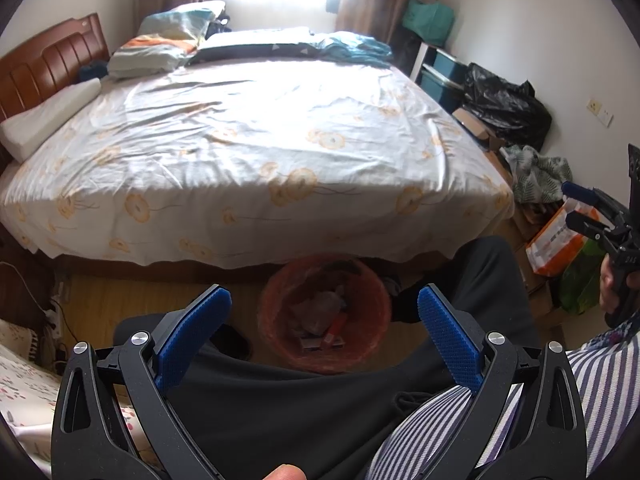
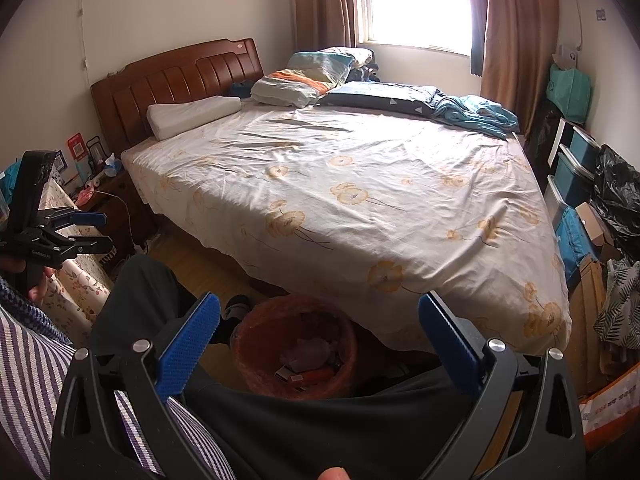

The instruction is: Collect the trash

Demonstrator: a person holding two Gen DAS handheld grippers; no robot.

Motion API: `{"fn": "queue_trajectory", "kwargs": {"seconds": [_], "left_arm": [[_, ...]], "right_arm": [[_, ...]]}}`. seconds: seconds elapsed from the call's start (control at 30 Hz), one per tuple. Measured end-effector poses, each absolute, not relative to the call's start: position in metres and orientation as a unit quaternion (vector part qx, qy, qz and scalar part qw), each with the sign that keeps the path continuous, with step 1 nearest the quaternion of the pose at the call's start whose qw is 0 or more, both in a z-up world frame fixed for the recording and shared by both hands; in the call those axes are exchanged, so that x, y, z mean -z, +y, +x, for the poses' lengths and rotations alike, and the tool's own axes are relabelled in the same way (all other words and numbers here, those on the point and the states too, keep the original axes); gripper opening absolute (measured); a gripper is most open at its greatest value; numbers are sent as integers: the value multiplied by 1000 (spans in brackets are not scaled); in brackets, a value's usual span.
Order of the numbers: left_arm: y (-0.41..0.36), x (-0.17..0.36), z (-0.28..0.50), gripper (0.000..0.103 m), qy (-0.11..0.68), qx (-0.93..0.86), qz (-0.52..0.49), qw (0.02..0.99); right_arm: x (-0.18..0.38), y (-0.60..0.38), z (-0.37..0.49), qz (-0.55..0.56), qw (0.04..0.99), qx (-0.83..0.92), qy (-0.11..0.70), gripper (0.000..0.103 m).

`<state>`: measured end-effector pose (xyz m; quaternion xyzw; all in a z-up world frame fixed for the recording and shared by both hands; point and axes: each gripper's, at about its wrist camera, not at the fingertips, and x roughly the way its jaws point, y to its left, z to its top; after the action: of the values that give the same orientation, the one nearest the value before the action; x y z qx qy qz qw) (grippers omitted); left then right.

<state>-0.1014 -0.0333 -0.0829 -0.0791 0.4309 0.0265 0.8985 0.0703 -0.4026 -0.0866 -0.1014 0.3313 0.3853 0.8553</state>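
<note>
An orange-lined trash bin (image 1: 324,312) stands on the floor at the foot of the bed, between the person's knees; it holds crumpled paper and small packets (image 1: 320,320). It also shows in the right wrist view (image 2: 296,344). My left gripper (image 1: 324,312) is open and empty, held above the lap with the bin seen between its blue pads (image 1: 196,320). My right gripper (image 2: 320,320) is open and empty too, above the lap. Each gripper shows at the edge of the other's view: the right one (image 1: 588,208) and the left one (image 2: 92,228).
A wide bed (image 1: 256,152) with a flowered sheet fills the middle. Pillows and folded bedding (image 2: 304,80) lie by the wooden headboard (image 2: 180,76). Boxes, blue bins and a black bag (image 1: 504,104) crowd the right wall. A cluttered nightstand (image 2: 100,184) stands left.
</note>
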Motion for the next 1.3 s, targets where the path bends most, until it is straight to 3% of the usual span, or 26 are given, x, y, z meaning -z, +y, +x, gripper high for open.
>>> {"fn": "queue_trajectory", "kwargs": {"seconds": [1.3], "left_arm": [[-31,80,-99,97,428,-26,-76,900]], "right_arm": [[87,-404,70,-101,856,-386,329,98]]}}
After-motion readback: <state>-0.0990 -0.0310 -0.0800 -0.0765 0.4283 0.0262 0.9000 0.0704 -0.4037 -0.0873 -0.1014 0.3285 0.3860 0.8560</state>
